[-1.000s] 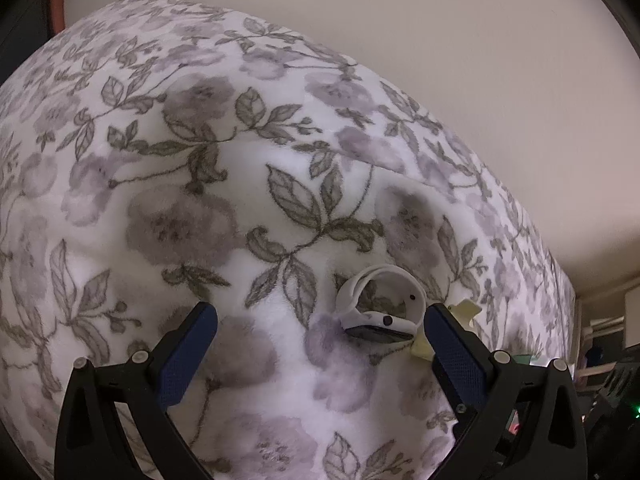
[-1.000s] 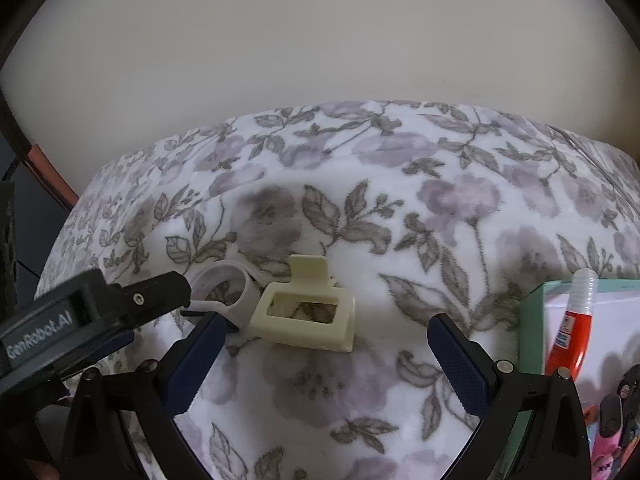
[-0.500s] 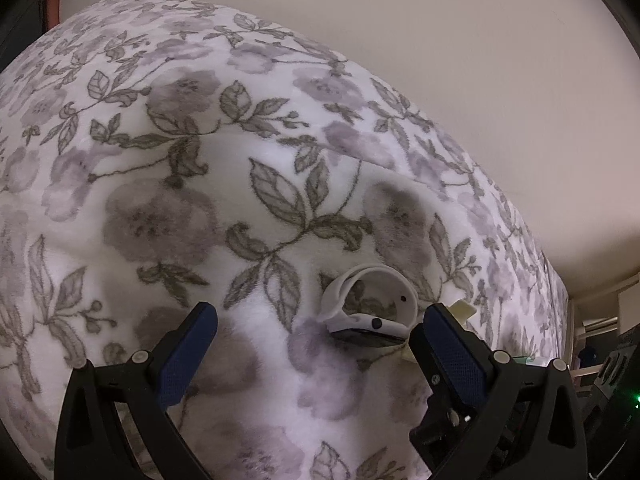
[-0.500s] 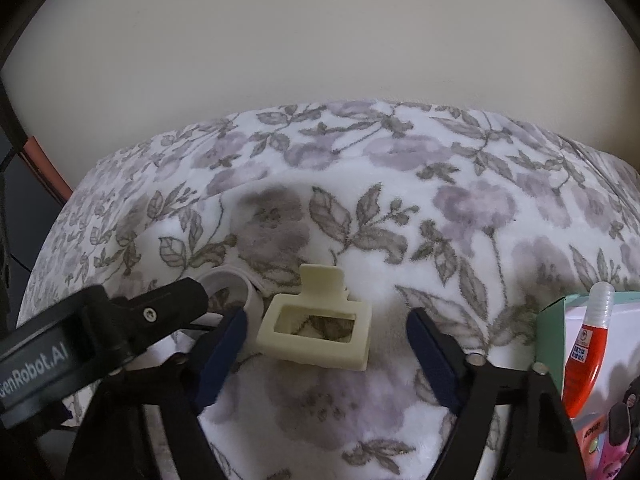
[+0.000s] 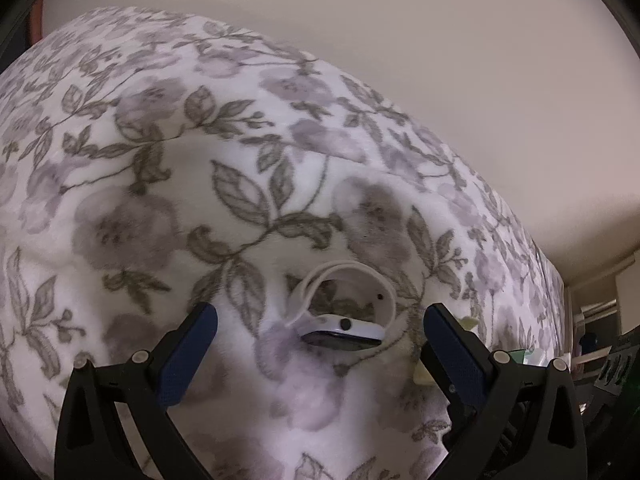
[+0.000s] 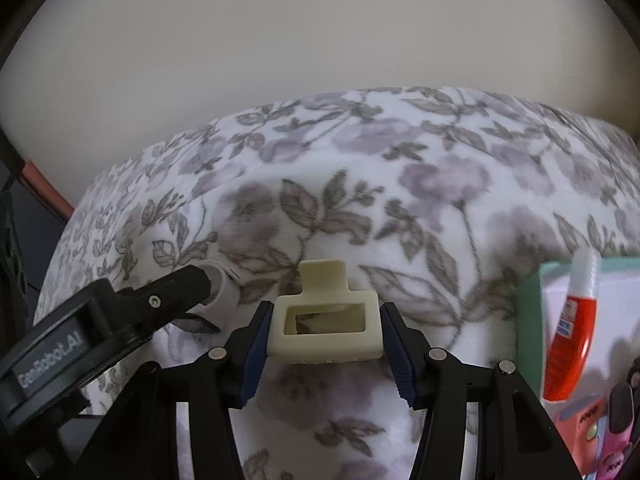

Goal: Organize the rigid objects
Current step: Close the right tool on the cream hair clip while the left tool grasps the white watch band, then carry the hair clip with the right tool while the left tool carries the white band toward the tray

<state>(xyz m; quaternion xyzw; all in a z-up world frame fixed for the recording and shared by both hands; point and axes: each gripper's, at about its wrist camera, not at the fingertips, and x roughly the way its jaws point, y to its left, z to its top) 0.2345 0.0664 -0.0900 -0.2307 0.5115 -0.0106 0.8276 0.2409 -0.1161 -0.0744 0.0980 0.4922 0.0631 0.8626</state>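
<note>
A white smartwatch (image 5: 344, 316) with a looped band lies on the floral blanket (image 5: 160, 200). My left gripper (image 5: 320, 344) is open, its blue pads either side of the watch, not touching it. A cream hair claw clip (image 6: 324, 320) sits on the blanket in the right wrist view. My right gripper (image 6: 324, 340) is shut on the clip, both pads against its sides. A sliver of the clip (image 5: 468, 322) shows behind the left gripper's right finger. The watch band (image 6: 222, 280) shows partly behind the left gripper's body (image 6: 92, 328).
A green-rimmed box (image 6: 532, 300) at the right holds a red-and-white tube (image 6: 572, 328) and pink items (image 6: 608, 420). A plain wall rises behind the bed. The blanket's left edge drops off near a reddish strip (image 6: 44, 184).
My right gripper moved forward and closed on the clip. My left gripper moved closer around the watch and stayed open.
</note>
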